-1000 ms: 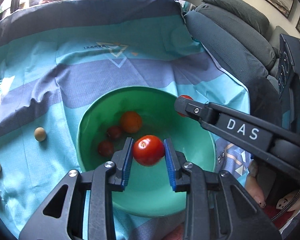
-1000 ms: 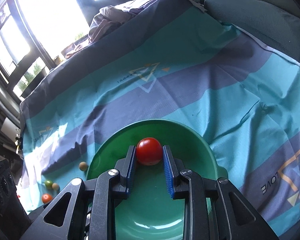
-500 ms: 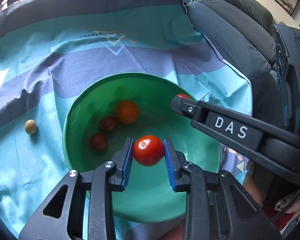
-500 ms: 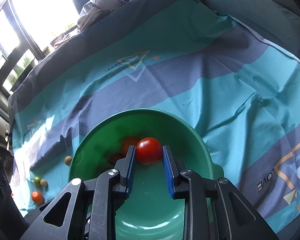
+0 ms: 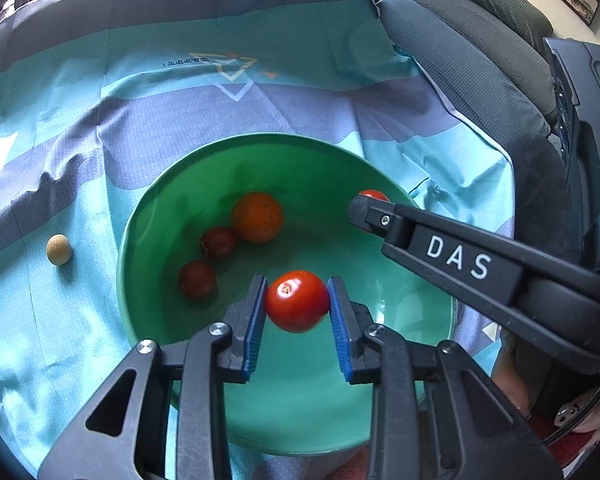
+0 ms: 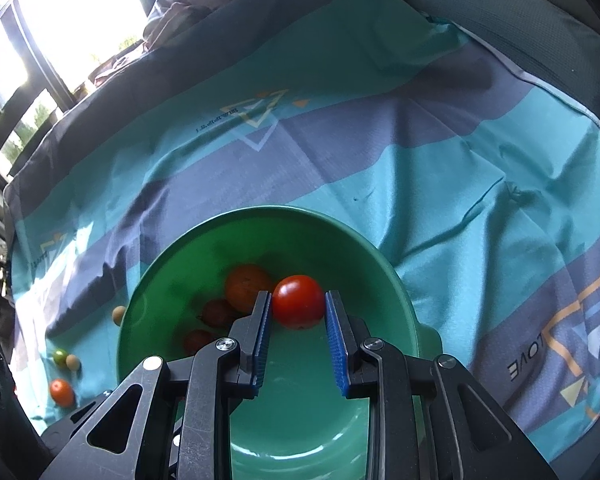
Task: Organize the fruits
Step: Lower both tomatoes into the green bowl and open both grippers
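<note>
A green bowl [image 5: 156, 216] sits on the striped cloth; it also shows in the right wrist view [image 6: 160, 264]. Inside lie an orange fruit [image 5: 257, 217] and two dark red tomatoes [image 5: 218, 242] [image 5: 197, 279]. My left gripper [image 5: 298, 304] is shut on a red tomato [image 5: 297, 301] above the bowl's near side. My right gripper [image 6: 298, 308] is shut on another red tomato [image 6: 299, 301] over the bowl's right part; in the left wrist view that tomato [image 5: 374, 194] peeks past the right gripper's fingertip.
Loose fruits lie on the cloth left of the bowl: a beige ball [image 5: 59, 244], a green one [image 6: 60, 357], a beige one [image 6: 73, 361] and an orange one [image 6: 62, 392]. A grey sofa [image 5: 480, 40] borders the right side. Crumpled cloth [image 6: 188, 4] lies at the far edge.
Both grippers, each holding its tomato, have moved forward over the bowl, so the bowl and the fruits in it sit closer and more central in both views.
</note>
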{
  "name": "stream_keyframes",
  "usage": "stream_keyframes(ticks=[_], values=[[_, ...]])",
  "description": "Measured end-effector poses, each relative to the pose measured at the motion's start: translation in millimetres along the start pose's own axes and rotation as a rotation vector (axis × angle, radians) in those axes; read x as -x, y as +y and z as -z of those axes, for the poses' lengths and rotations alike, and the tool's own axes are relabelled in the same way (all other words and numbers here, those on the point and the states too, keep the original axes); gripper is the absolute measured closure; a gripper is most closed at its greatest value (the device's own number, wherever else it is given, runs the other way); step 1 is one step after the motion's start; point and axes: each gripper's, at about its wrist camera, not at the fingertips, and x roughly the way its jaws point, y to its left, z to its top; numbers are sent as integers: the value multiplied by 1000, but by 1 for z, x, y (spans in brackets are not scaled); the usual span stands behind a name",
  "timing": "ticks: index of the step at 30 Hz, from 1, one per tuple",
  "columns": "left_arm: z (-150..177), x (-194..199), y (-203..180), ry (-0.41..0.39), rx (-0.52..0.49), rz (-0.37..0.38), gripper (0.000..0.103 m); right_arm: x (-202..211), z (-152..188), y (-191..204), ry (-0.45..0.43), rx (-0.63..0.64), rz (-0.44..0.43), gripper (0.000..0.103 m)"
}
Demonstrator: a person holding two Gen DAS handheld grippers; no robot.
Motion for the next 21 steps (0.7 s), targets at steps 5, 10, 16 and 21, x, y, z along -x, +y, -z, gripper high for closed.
stream_keyframes(ticks=[5, 10, 16, 21], values=[[0, -2, 1, 7, 6, -2, 73, -2, -1, 0, 7, 6, 12, 74], [1, -3, 0, 9, 4, -11, 72, -4, -1, 1, 16, 9, 29, 74], [2, 5, 3, -2, 21, -8, 68, -1, -1, 1, 0, 7, 29, 74], [6, 31, 9, -59, 30, 3, 51, 3, -1, 7, -21, 24, 20, 65]])
